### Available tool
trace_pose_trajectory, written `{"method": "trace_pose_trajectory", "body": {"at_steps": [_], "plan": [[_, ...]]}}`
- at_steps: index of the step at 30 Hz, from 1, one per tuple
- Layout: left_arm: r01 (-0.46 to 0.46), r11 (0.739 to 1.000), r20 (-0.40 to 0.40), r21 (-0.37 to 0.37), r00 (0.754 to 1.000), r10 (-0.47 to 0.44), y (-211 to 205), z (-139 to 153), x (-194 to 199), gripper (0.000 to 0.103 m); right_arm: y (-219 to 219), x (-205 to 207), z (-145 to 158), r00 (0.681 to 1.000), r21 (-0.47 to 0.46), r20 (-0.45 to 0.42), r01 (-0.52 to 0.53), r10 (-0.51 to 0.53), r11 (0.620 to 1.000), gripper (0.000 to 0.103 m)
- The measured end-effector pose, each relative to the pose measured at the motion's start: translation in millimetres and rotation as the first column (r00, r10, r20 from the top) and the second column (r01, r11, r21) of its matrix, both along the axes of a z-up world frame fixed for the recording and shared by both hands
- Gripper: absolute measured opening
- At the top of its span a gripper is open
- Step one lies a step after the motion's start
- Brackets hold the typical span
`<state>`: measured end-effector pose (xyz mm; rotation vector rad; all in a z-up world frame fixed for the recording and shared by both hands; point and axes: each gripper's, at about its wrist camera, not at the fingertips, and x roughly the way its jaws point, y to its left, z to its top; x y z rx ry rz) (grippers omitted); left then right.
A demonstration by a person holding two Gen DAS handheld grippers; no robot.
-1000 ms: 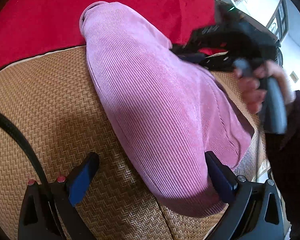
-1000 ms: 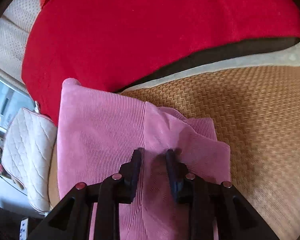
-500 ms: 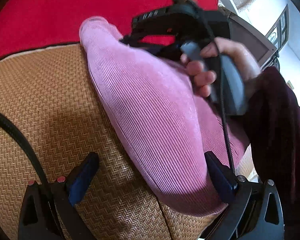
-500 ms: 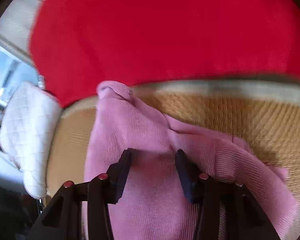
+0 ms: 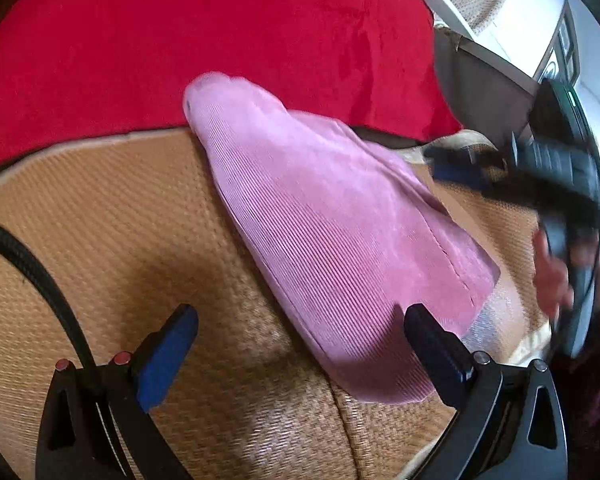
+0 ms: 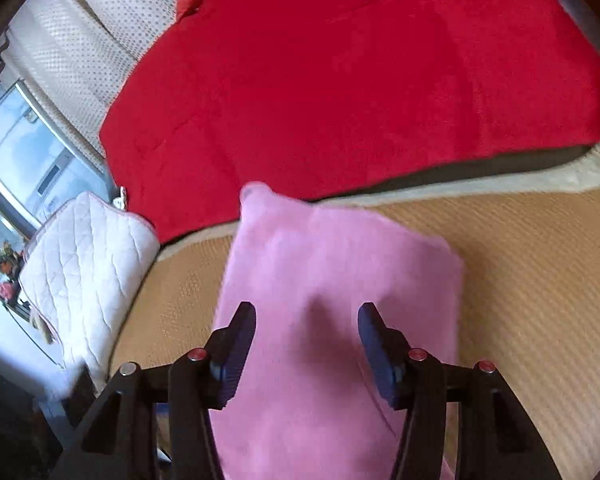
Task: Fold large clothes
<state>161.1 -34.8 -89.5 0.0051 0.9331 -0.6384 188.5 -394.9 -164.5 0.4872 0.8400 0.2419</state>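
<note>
Big red plush blanket (image 6: 360, 80) up back, folded pink ribbed corduroy garment (image 5: 340, 240) lies flat on woven tan mat (image 5: 120, 220), right tongs (image 6: 306, 340) opening off it, left tongs (image 5: 300, 344) spread empty, so fold's set, probably next crease.

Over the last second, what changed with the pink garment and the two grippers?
The right gripper let go of the pink garment: a second ago its jaws pinched a fold, now they are opening and empty above the cloth. In the left wrist view it has pulled away to the right edge. The released flap now lies flat. The left gripper stayed wide open, and the garment stayed on the woven mat.
</note>
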Motion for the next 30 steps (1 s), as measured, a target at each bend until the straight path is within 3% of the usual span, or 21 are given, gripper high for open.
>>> {"method": "trace_pose_trajectory", "body": {"at_steps": [3, 5, 7, 11, 17, 20, 23, 29, 30], "plan": [[-0.012, 1.000, 0.067, 0.021, 0.998, 0.011, 4, 10, -6, 0.103, 5, -23, -22, 1.000, -0.029, 0.004, 0.009, -0.009, 1.000, 0.057], [-0.024, 0.999, 0.107, 0.047, 0.994, 0.019, 4, 13, -9, 0.103, 5, -27, -51, 0.998, -0.057, -0.065, 0.021, -0.025, 0.998, 0.057], [-0.029, 0.996, 0.139, 0.079, 0.990, 0.018, 3, 13, -11, 0.103, 10, -28, -68, 0.997, -0.041, -0.066, 0.037, -0.039, 0.998, 0.057], [-0.044, 0.991, 0.173, 0.130, 0.985, 0.022, -1, 8, -8, 0.103, -2, -41, -53, 0.997, -0.018, -0.054, 0.049, -0.050, 0.999, 0.057], [-0.072, 0.989, 0.185, 0.130, 0.982, 0.047, -9, 3, 8, 0.103, -15, -73, -25, 0.998, 0.006, 0.055, 0.024, -0.024, 1.000, 0.059], [-0.076, 0.990, 0.182, 0.122, 0.982, 0.053, -12, 0, 14, 0.103, -18, -81, -30, 0.999, -0.012, 0.036, -0.003, 0.003, 1.000, 0.059], [-0.072, 0.992, 0.154, 0.104, 0.986, 0.055, -14, -5, 22, 0.103, -17, -71, -56, 0.999, -0.024, -0.044, -0.009, 0.008, 1.000, 0.059], [-0.072, 0.997, 0.073, 0.007, 0.995, 0.071, -3, -7, 40, 0.103, -53, -85, -35, 0.999, 0.100, 0.008, 0.043, -0.044, 0.994, 0.061], [-0.070, 0.997, 0.040, -0.017, 0.997, 0.071, 0, -8, 45, 0.103, -68, -90, -30, 0.996, 0.134, 0.032, 0.073, -0.078, 0.988, 0.067]]}}
